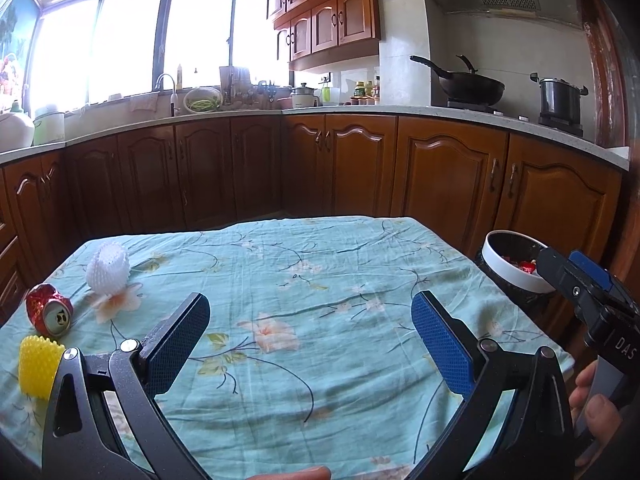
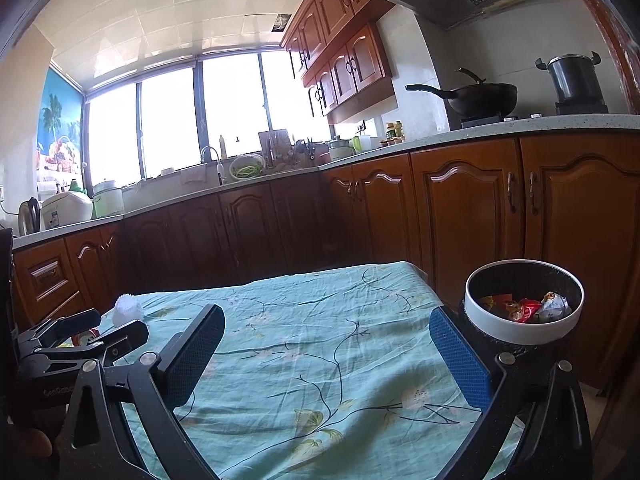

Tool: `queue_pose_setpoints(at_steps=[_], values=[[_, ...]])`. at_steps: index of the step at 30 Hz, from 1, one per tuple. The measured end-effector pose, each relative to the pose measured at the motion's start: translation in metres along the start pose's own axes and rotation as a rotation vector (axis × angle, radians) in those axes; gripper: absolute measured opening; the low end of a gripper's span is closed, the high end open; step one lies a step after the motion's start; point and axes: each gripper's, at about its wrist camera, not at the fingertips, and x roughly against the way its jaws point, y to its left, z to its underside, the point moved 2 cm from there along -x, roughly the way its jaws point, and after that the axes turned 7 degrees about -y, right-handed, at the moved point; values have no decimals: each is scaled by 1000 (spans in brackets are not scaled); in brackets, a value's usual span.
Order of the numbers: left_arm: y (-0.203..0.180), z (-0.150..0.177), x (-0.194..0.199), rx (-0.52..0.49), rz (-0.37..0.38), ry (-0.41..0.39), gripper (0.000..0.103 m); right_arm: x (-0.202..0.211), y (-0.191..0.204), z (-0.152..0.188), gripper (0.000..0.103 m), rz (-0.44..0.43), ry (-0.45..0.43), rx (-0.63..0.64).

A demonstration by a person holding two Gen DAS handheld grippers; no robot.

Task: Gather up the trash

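Note:
On the table's left side lie a crushed red can (image 1: pixel 49 311), a white foam fruit net (image 1: pixel 108 267) and a yellow foam net (image 1: pixel 38 362). My left gripper (image 1: pixel 310 312) hovers open and empty over the floral cloth, right of that trash. My right gripper (image 2: pixel 328 328) is open and empty too, near the table's right edge. A white-rimmed bin (image 2: pixel 524 330) with a black liner stands right of the table and holds several wrappers (image 2: pixel 524 308). The white net (image 2: pixel 128 310) and a bit of the can (image 2: pixel 89 336) show behind the left gripper (image 2: pixel 116 326) in the right wrist view.
The teal floral tablecloth (image 1: pixel 304 280) covers the table. Brown kitchen cabinets (image 1: pixel 360 168) run behind it, with a wok (image 1: pixel 468 86) and a pot (image 1: pixel 560 100) on the stove. The bin (image 1: pixel 516 264) shows beside the right gripper (image 1: pixel 556 268). A person's hand (image 1: pixel 596 404) holds it.

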Motion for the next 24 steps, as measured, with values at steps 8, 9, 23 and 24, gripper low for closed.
queue_pose_setpoints(at_steps=[8,9,23,24], values=[[-3,0,4,0,-3,-6,103,1,0,0,103,-5,-1,3],[-3,0,4,0,-3,-7,103,1,0,0,103,-5,0,2],[-4,-1,2,-5,-2,-5,103,1,0,0,103,-5,3,2],[-5,-1,2,-5,0,-4,103,1,0,0,103,-6,3,3]])
